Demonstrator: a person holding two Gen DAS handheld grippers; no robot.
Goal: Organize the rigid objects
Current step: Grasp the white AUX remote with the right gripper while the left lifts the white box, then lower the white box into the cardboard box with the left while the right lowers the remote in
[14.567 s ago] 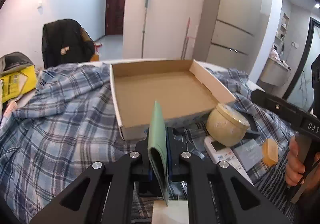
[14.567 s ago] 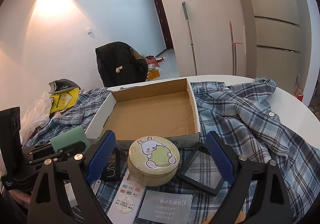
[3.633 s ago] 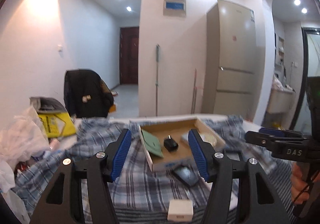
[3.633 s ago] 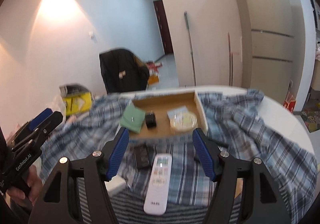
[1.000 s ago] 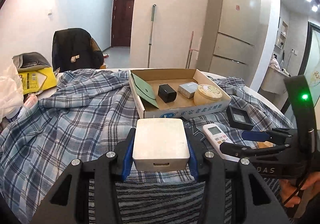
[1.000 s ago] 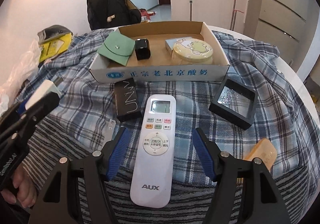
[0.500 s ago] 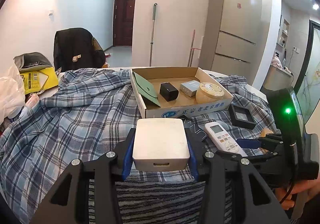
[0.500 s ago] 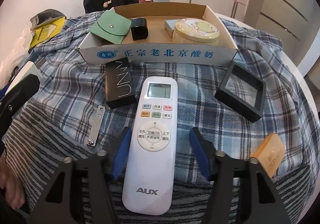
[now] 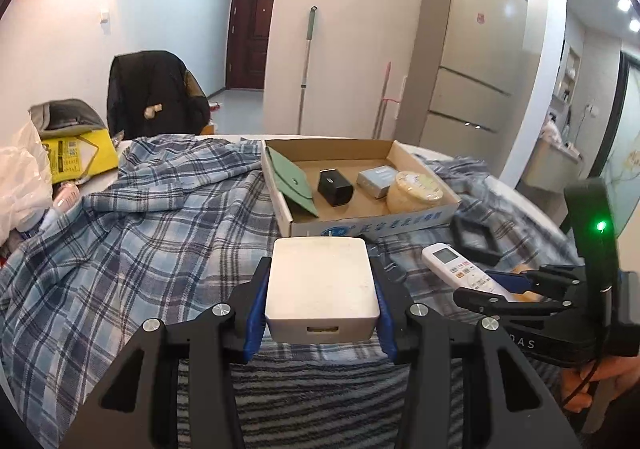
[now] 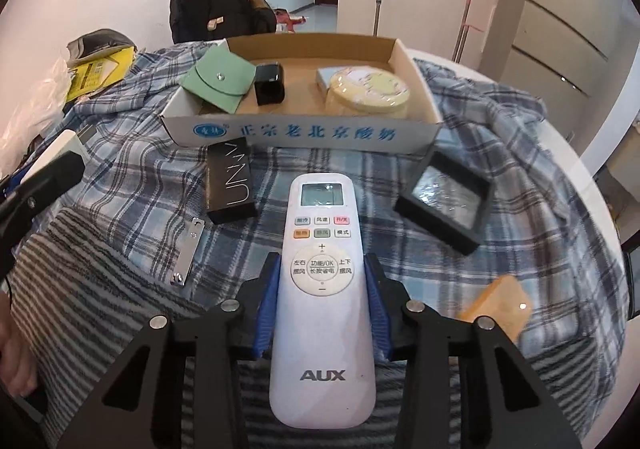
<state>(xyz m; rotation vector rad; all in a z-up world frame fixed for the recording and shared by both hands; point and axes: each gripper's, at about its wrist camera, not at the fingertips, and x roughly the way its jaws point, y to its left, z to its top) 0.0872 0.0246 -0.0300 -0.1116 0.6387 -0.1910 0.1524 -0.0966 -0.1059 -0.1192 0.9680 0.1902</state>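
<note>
My left gripper (image 9: 320, 263) is shut on a white rectangular box (image 9: 322, 289), held just above the cloth. My right gripper (image 10: 322, 265) points down at a white AUX remote (image 10: 322, 333) lying on the plaid cloth. Its jaws are closing and the blue pads (image 10: 269, 309) touch both sides of the remote's middle. Beyond both grippers, an open cardboard box (image 10: 300, 133) holds a green pouch (image 10: 218, 83), a black cube (image 10: 270, 89), a yellow round tin (image 10: 366, 91) and a small grey box (image 9: 376, 181).
Around the remote lie a black UNNY box (image 10: 230, 183), a black frame case (image 10: 442, 201), a metal clip (image 10: 188, 251) and an orange block (image 10: 496, 303). A plaid shirt (image 9: 140, 233) and a striped cloth (image 9: 320, 401) cover the round table.
The right gripper has sunk over the remote and its jaws have narrowed from well apart to touching its sides. The left gripper has kept still with the white box.
</note>
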